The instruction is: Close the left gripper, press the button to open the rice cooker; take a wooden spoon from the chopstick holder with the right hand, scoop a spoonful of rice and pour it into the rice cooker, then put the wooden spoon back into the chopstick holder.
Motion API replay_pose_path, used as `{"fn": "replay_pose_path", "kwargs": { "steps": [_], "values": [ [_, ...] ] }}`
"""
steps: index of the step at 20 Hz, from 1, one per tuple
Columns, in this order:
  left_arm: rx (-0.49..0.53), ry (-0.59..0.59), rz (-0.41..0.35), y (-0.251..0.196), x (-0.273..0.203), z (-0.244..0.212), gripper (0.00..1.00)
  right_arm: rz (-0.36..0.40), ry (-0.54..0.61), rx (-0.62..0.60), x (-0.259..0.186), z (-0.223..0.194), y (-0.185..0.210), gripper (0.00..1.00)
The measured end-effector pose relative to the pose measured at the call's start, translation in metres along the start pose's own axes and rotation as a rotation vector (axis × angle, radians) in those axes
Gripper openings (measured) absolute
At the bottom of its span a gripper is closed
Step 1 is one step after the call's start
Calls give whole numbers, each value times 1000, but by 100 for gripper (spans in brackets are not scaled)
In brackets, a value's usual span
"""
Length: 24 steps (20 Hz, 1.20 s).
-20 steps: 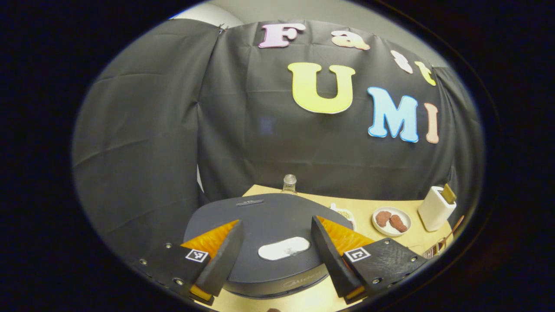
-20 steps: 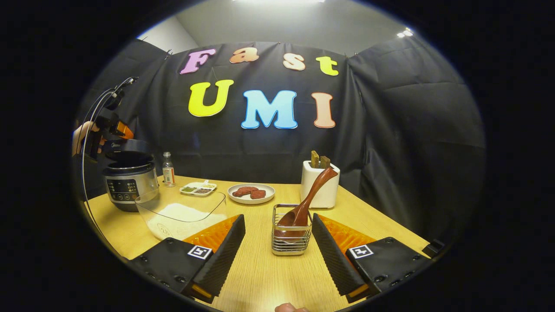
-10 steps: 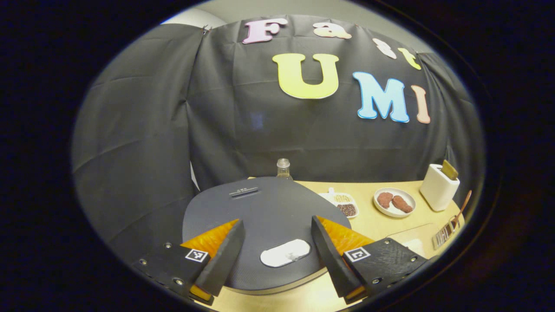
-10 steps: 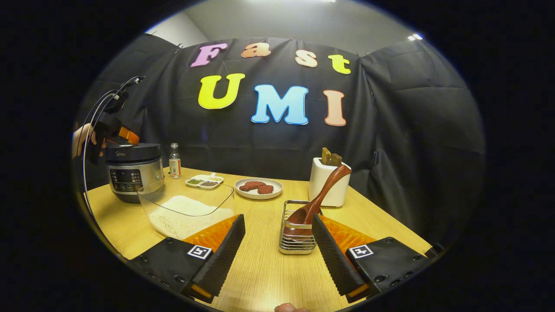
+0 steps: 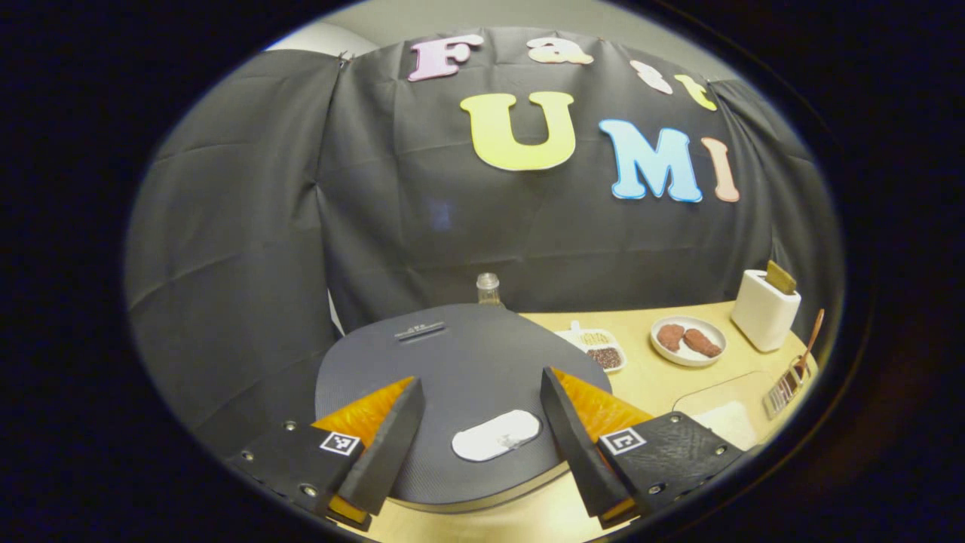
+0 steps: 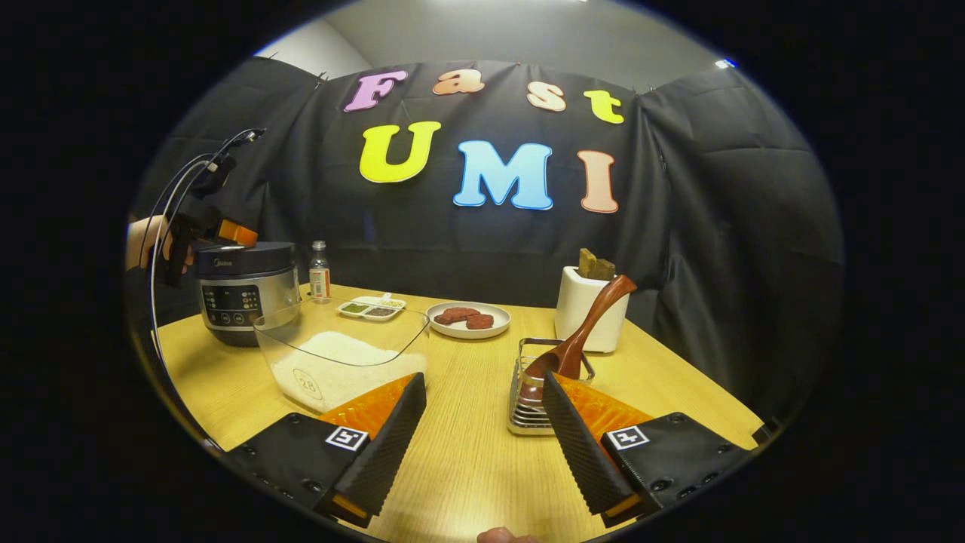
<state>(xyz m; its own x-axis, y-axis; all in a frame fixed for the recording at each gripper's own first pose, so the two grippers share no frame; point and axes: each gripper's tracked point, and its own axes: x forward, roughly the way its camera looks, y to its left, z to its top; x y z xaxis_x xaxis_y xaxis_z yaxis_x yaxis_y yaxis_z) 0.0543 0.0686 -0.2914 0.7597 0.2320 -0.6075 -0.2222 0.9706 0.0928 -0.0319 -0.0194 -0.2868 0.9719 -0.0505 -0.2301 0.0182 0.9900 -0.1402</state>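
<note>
left gripper [image 5: 479,437] fingers apart above rice cooker [image 5: 460,377] lid, button [image 5: 495,445] between | right gripper [image 6: 482,441] fingers apart, nothing held | wooden spoon [image 6: 584,332] in chopstick holder [image 6: 528,407], near right

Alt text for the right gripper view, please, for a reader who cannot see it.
The open right gripper hovers over a light wooden table, facing a wire chopstick holder with a brown wooden spoon leaning in it. A clear tub of white rice sits left; behind it, a closed black-and-silver rice cooker.
</note>
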Motion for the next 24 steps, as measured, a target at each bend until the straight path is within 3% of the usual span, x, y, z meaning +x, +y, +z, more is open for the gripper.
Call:
{"fn": "replay_pose_path", "kwargs": {
  "steps": [2,4,14,18,22,24],
  "values": [
    [7,-63,3,0,-5,8,98,12,-1,6,-1,-2,4,99],
    [-18,-46,-5,3,-4,5,99,25,4,-6,-1,-2,7,99],
    [-38,-52,53,3,-20,14,94,-87,-18,-18,2,19,-32,99],
    [-67,-97,0,-21,-47,29,92,-126,-38,1,5,42,-44,99],
    [-5,-222,-21,-26,-83,75,92,-152,-79,18,8,78,-53,99],
    [-41,-272,-78,-36,-100,96,92,-149,-101,32,7,101,-54,99]
  ]
}}
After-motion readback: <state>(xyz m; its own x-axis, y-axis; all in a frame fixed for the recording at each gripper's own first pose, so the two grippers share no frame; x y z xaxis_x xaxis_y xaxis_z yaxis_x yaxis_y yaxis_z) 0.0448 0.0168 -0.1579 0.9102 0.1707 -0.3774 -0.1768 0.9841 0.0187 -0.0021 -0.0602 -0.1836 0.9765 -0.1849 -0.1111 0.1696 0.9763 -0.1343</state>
